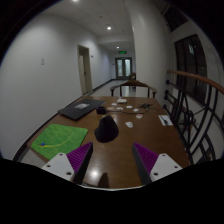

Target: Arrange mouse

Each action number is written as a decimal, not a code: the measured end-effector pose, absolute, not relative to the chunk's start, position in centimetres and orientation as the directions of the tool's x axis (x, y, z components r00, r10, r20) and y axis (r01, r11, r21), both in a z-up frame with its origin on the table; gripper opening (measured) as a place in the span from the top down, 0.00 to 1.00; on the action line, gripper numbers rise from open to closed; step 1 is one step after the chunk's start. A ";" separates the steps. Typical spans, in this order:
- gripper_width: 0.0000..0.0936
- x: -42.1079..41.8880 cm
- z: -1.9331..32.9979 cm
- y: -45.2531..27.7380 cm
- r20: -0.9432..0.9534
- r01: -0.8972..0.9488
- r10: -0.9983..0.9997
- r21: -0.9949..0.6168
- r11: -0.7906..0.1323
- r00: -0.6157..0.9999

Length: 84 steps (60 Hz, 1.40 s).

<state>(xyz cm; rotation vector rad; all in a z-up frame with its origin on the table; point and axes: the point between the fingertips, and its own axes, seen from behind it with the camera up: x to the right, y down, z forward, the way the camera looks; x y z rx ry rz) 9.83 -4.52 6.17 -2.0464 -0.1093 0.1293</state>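
The gripper [112,160] hangs open over the wooden table [120,150] — the dark mouse [106,127] sits at twelve o'clock, the green mat [60,140] at ten.
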 end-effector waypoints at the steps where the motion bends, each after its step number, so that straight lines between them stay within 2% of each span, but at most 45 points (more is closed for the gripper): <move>1: 0.14 8.3 5.9 -4.5 -0.043 0.023 0.132 -0.888 -0.459 0.990; 8: 0.14 6.4 3.7 -1.7 -0.037 0.043 0.159 -0.880 -0.474 0.987; 15: 0.14 3.7 1.2 4.8 -0.051 0.046 0.177 -0.862 -0.504 0.983; 26: 0.14 3.3 -0.2 11.3 -0.055 0.005 0.095 -0.845 -0.535 0.994; 28: 0.18 3.8 -0.3 11.9 -0.056 -0.011 0.066 -0.841 -0.542 0.996; 31: 0.38 4.2 -0.2 12.9 -0.067 -0.039 0.033 -0.842 -0.539 0.997; 37: 0.62 5.0 0.1 13.4 -0.036 -0.034 -0.006 -0.851 -0.524 0.999; 43: 0.72 5.1 0.4 13.3 0.012 0.005 -0.010 -0.863 -0.504 1.000; 47: 0.72 4.9 0.7 12.7 0.009 0.003 -0.009 -0.860 -0.511 1.000; 51: 0.72 4.0 3.3 11.2 0.024 0.018 -0.006 -0.872 -0.488 1.000; 60: 0.72 -4.1 15.1 6.5 0.075 0.098 0.094 -0.955 -0.279 0.993; 65: 0.72 -9.3 17.3 4.6 0.015 0.045 0.122 -0.968 -0.249 0.992; 69: 0.72 -12.7 15.2 3.7 -0.015 0.025 0.132 -0.956 -0.293 0.991; 76: 0.72 -15.6 7.3 3.1 -0.025 0.020 0.102 -0.908 -0.417 0.994; 84: 0.72 -16.4 1.7 2.9 -0.037 0.002 0.067 -0.861 -0.508 0.997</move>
